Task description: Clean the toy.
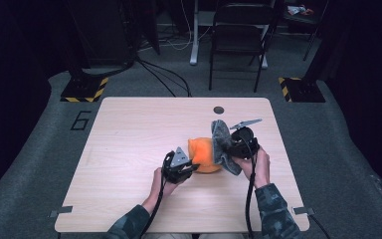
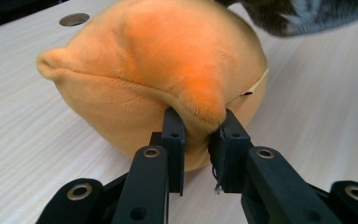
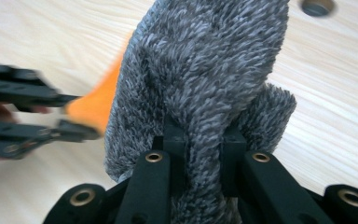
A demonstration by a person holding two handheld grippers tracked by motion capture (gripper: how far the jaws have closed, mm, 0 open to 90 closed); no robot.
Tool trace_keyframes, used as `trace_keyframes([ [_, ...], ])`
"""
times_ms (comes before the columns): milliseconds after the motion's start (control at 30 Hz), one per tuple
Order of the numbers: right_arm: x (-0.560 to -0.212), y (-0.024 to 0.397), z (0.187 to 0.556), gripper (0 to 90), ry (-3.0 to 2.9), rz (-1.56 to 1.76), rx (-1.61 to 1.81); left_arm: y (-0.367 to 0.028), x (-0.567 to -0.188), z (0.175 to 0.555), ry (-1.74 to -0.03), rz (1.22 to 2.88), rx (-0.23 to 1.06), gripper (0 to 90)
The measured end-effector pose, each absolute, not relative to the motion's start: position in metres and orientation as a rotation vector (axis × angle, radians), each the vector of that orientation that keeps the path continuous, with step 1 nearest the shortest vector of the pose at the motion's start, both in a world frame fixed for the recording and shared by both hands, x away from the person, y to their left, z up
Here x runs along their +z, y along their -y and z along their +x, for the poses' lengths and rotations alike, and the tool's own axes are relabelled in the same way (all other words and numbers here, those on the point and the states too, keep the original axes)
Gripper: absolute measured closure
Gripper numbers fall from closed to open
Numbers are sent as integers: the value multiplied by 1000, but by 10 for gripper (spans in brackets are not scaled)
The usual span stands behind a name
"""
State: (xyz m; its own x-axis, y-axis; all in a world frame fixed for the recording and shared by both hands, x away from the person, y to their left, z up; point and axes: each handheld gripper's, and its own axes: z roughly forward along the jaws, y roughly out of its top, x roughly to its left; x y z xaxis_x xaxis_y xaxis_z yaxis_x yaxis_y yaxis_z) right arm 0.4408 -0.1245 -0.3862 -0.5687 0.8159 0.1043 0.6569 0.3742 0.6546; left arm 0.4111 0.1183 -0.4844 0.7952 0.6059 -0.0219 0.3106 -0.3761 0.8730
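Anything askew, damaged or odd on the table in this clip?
Nothing looks wrong. The left tongs are pinching a fold of the orange plush toy, and the right tongs grip a grey fuzzy cloth held against it. The wooden table shows no spill or damage.

Right gripper [image 3: 204,140] clamped on a fuzzy grey cloth [image 3: 205,70]; beyond it, left gripper [image 3: 74,119] pinching an orange plush toy [image 3: 95,105] above a pale wooden table [image 3: 335,93].

Both grippers are black with brass-ringed screw holes; the left gripper [image 1: 188,169] carries a grey three-cornered plate [image 1: 180,157], and camouflage sleeves [image 1: 277,216] sit behind them.
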Motion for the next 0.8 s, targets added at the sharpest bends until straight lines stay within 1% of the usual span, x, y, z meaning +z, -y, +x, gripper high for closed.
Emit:
trace_keyframes([
  [167, -375, 97, 428, 781, -2469, 1186, 1044, -119, -475, 409, -679, 1955, 281, 771],
  [233, -378, 84, 426, 780, -2493, 1148, 1002, -118, -476, 409, -682, 1957, 255, 770],
  [333, -393, 77, 430, 781, -2514, 1155, 957, -117, -479, 409, -691, 1979, 255, 767],
  [567, -402, 83, 434, 783, -2508, 1169, 930, -118, -486, 411, -721, 1960, 222, 762],
  [733, -407, 91, 438, 783, -2495, 1206, 912, -122, -485, 413, -717, 1976, 231, 755],
  [800, -407, 95, 440, 783, -2473, 1216, 868, -123, -486, 414, -722, 1975, 208, 755],
])
